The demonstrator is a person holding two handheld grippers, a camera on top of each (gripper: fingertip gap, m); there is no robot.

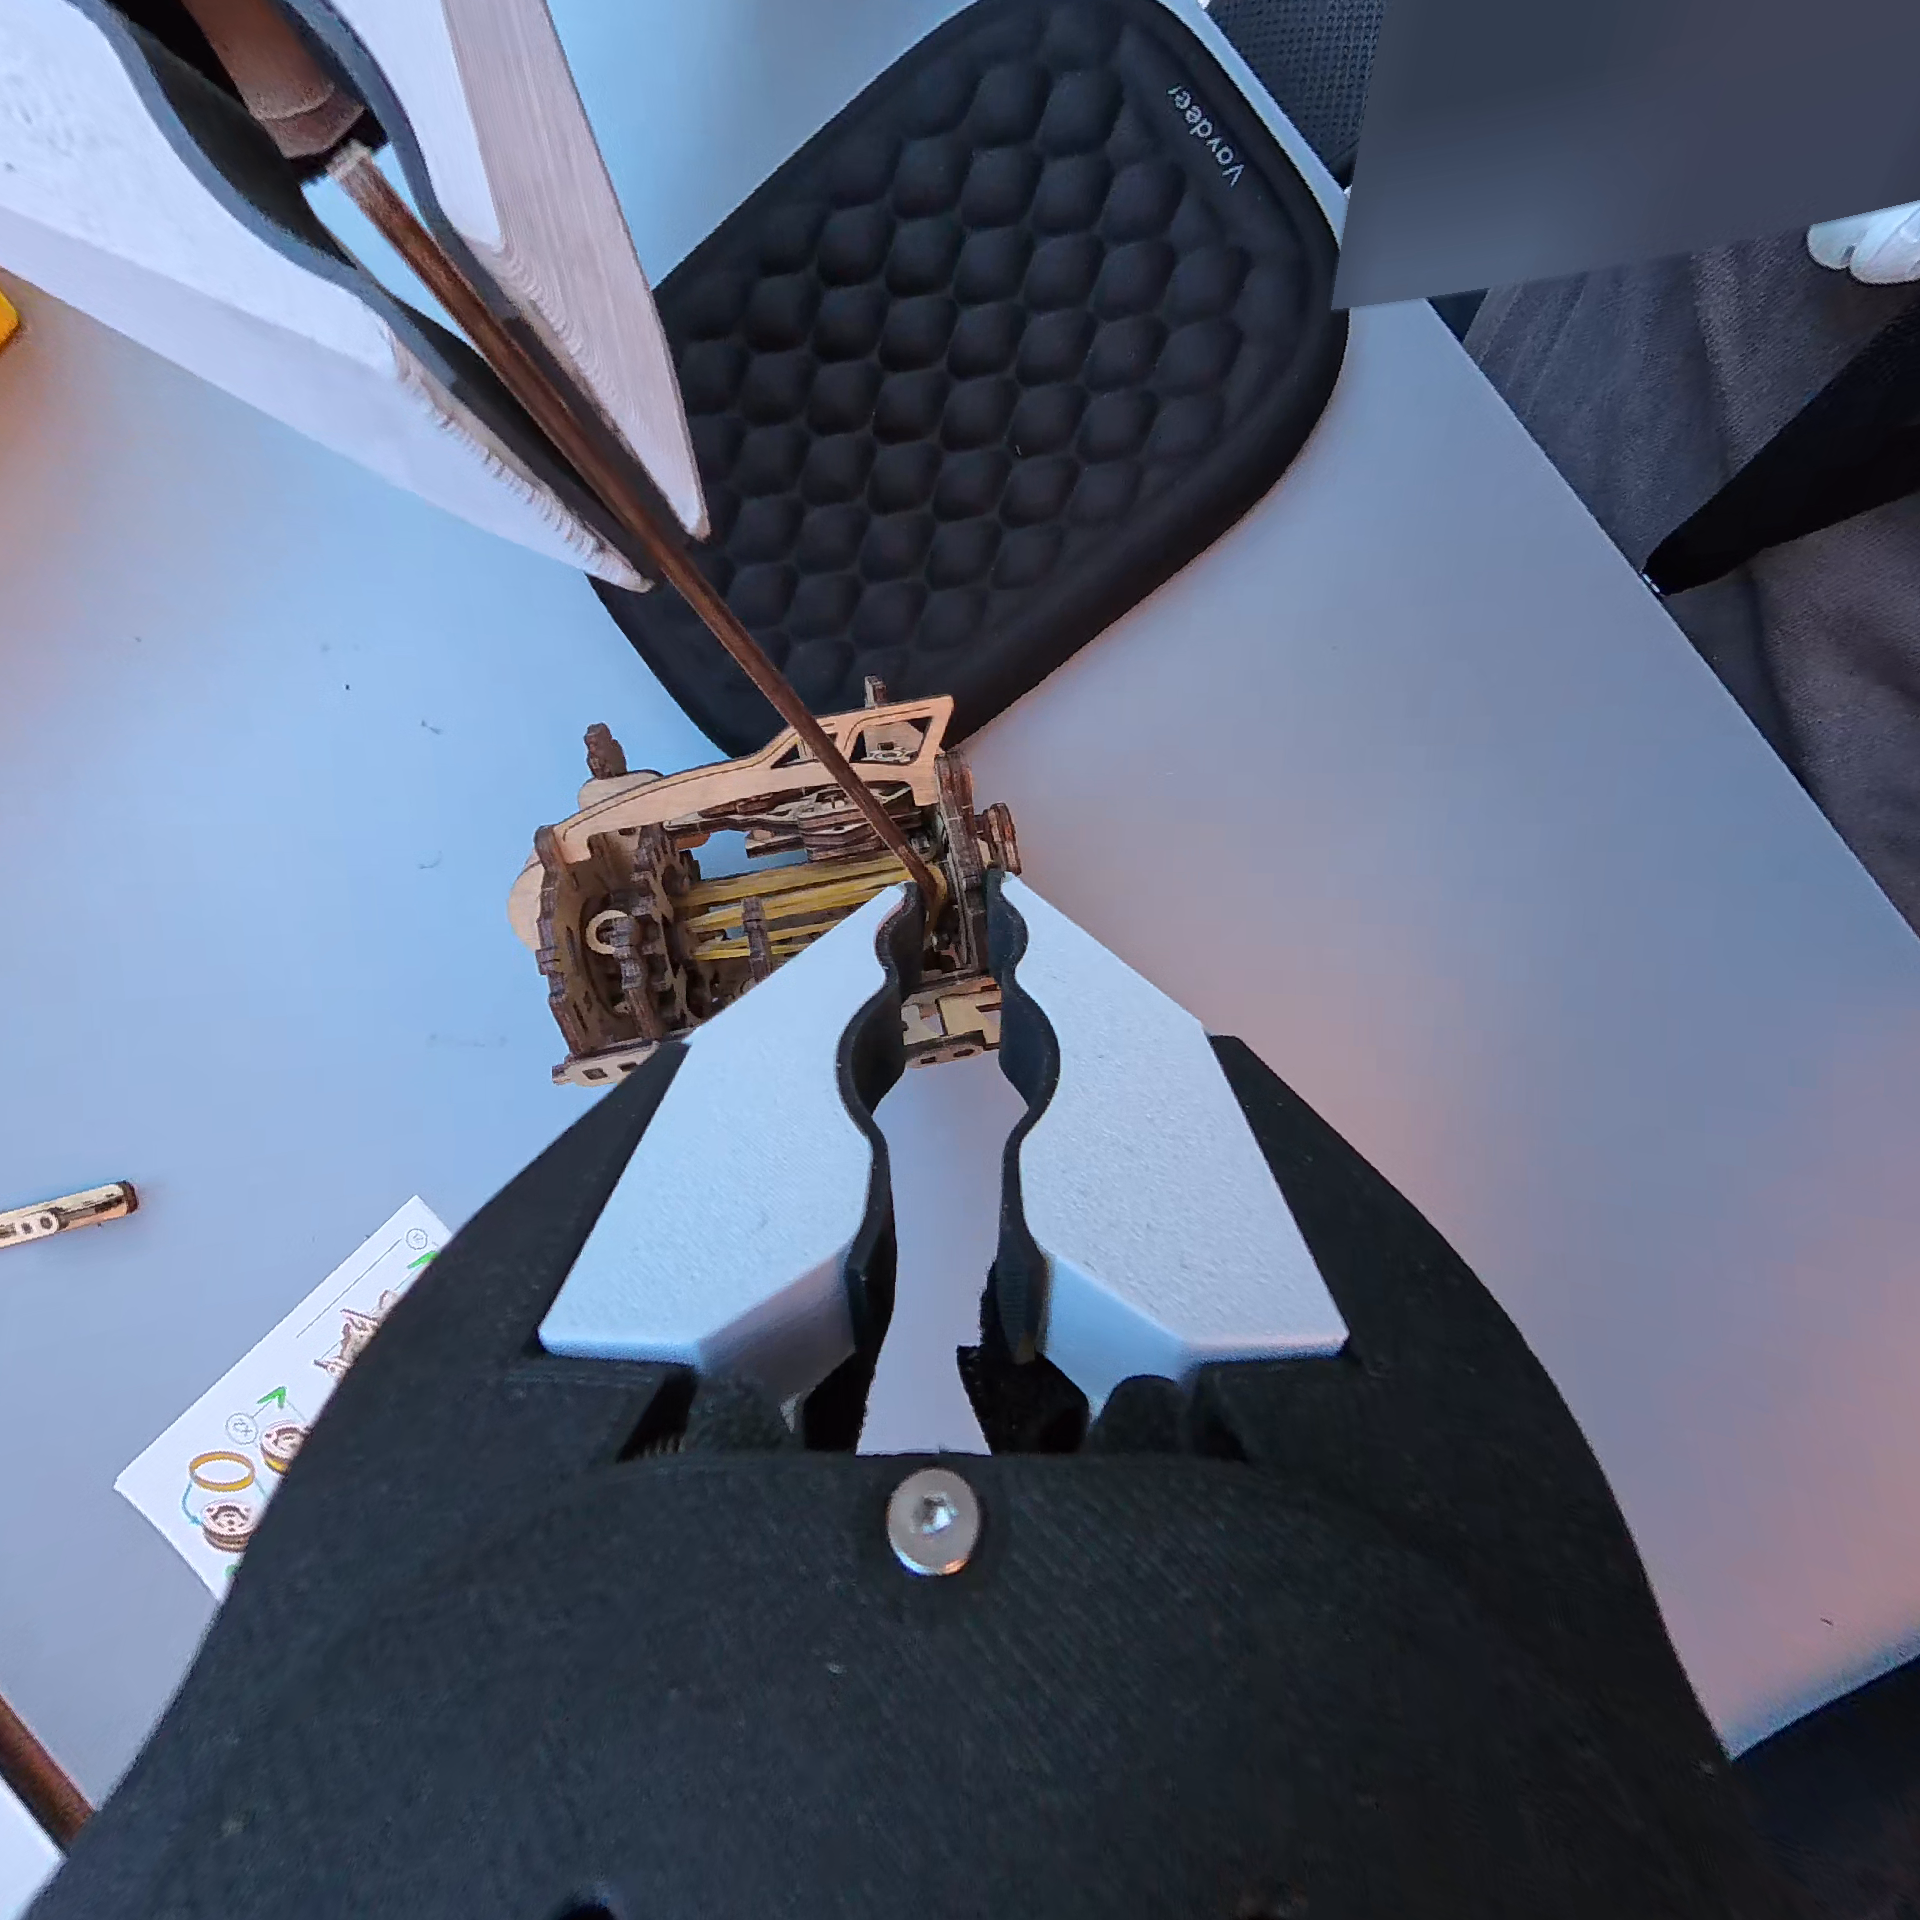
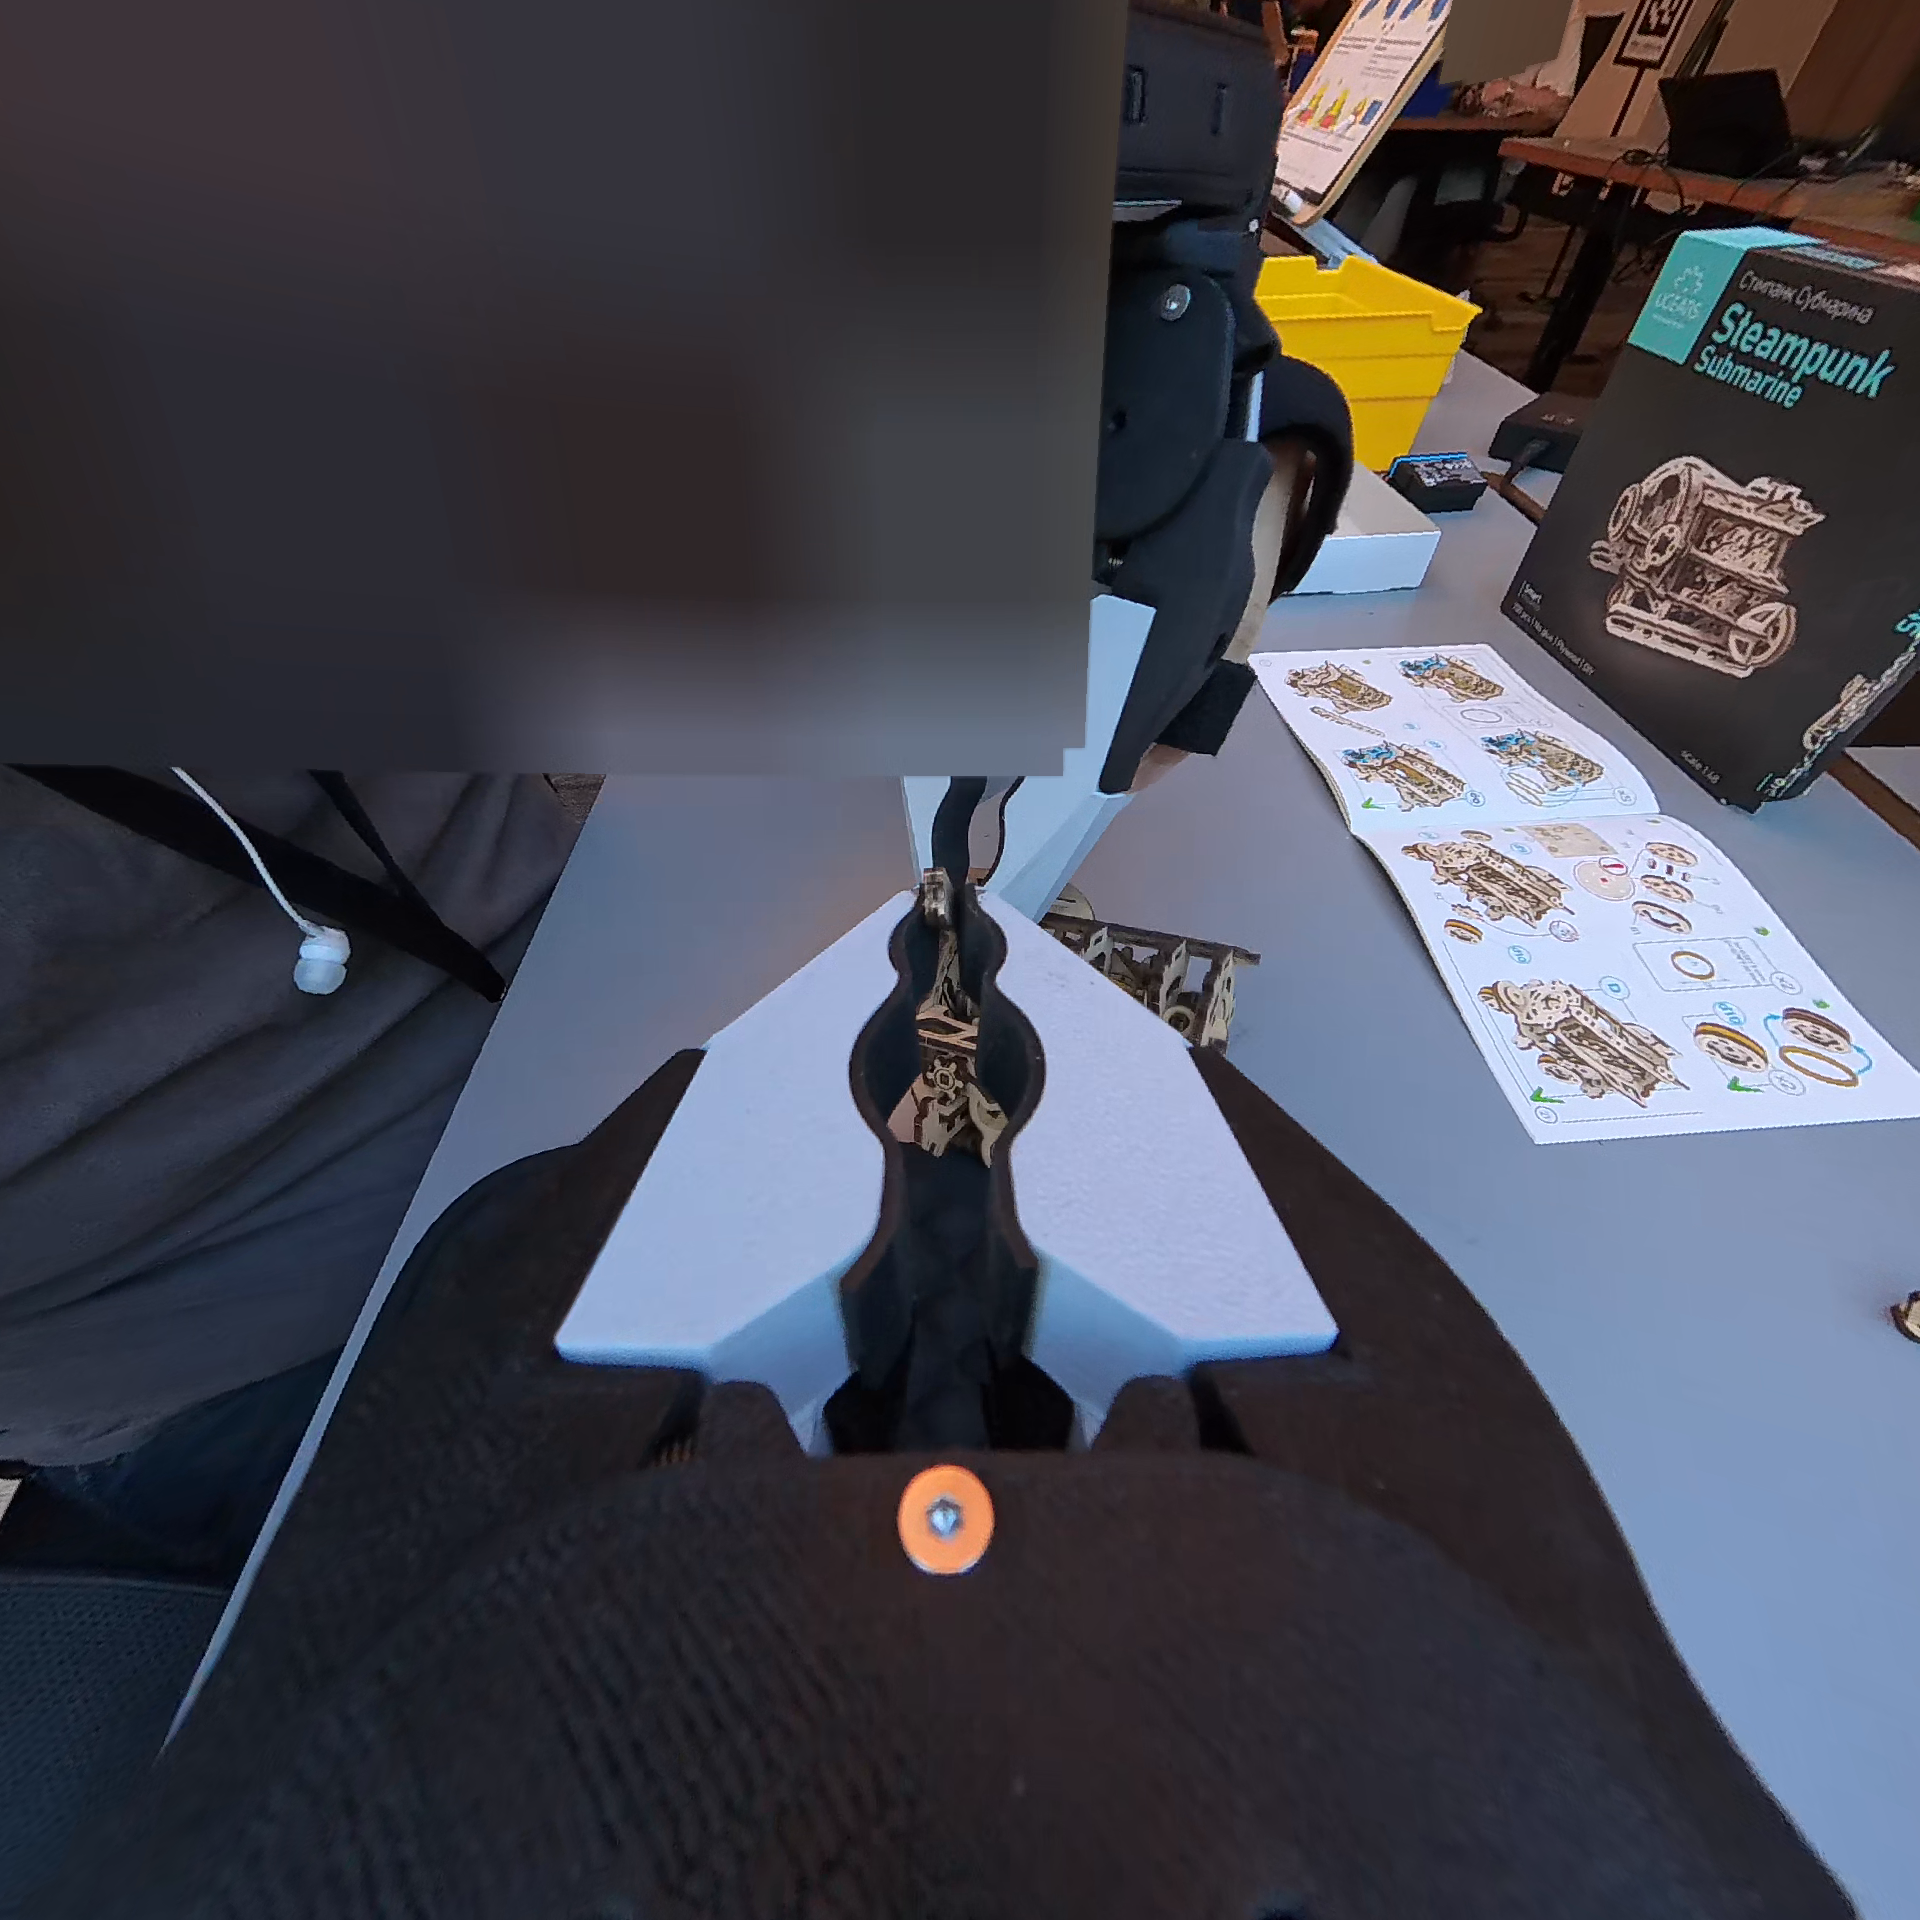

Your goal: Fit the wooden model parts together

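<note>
A small wooden model [image 1: 665, 883] with gears and yellow rubber bands [image 1: 800, 896] stands on the grey table [image 1: 260, 779]. My left gripper [image 1: 951, 906] is shut on the model's right end. My right gripper [image 1: 665, 551] comes in from the upper left, shut on a thin dark wooden stick [image 1: 748, 675]. The stick's tip reaches into the model beside the left fingertips. In the right wrist view my right gripper [image 2: 951, 904] points down at the model [image 2: 1153, 977], part of which shows through the gaps between the pads. The left gripper [image 2: 982, 852] is just beyond it.
A black honeycomb cushion [image 1: 997, 364] lies behind the model at the table edge. An open instruction booklet [image 2: 1558, 883], a dark kit box [image 2: 1745, 520], a yellow bin [image 2: 1361, 332] and a white box [image 2: 1371, 545] are to the right. A loose wooden part [image 1: 62, 1216] lies left. A person in grey [image 2: 208, 1039] sits close. The left gripper's tips are roughly 8 cm from the right gripper's.
</note>
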